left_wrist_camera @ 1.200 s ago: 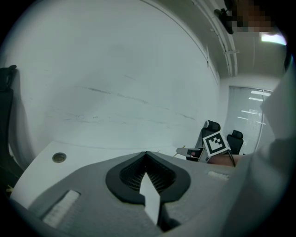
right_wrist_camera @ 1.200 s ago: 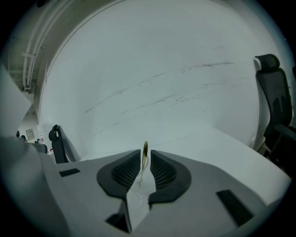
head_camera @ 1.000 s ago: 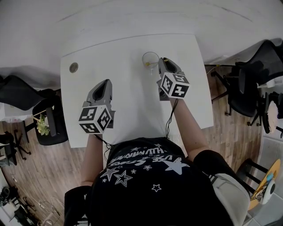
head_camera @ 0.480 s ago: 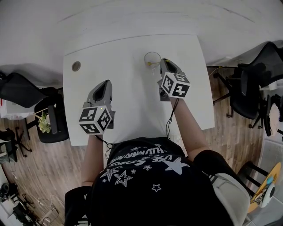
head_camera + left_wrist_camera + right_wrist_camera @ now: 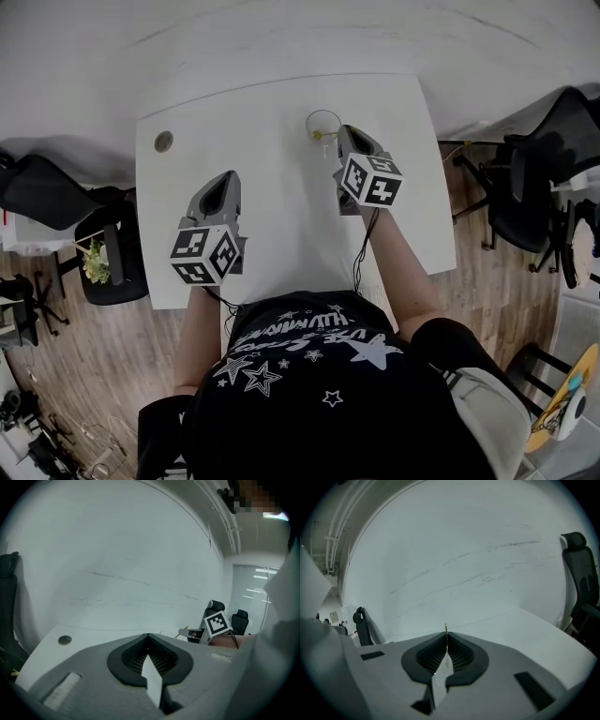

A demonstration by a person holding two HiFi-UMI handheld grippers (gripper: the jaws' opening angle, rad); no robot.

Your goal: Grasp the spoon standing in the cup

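Right gripper (image 5: 446, 635) is clenched on the slim gold-coloured spoon (image 5: 446, 629): in the right gripper view its dark ribbed pads (image 5: 459, 656) meet on the thin handle, whose tip pokes up just above the closed jaws. These jaws have just been closing, with the handle between them. In the head view this gripper (image 5: 343, 132) reaches over the far part of the white rectangular table (image 5: 272, 234), its tip right at the near rim of the clear round glass cup (image 5: 310, 122). A short yellow stretch of the spoon (image 5: 322, 137) shows at that rim, standing in the cup.

Left gripper (image 5: 228, 178) hovers over the left-hand half of the table, well apart from the cup. In the left gripper view its jaws (image 5: 148, 636) are pressed together with nothing between them.

A small round metal grommet (image 5: 163, 142) sits in the table's far left corner, also seen in the left gripper view (image 5: 64, 640). Black office chairs (image 5: 525, 187) stand on the wooden floor (image 5: 112, 375) to the right of the table.
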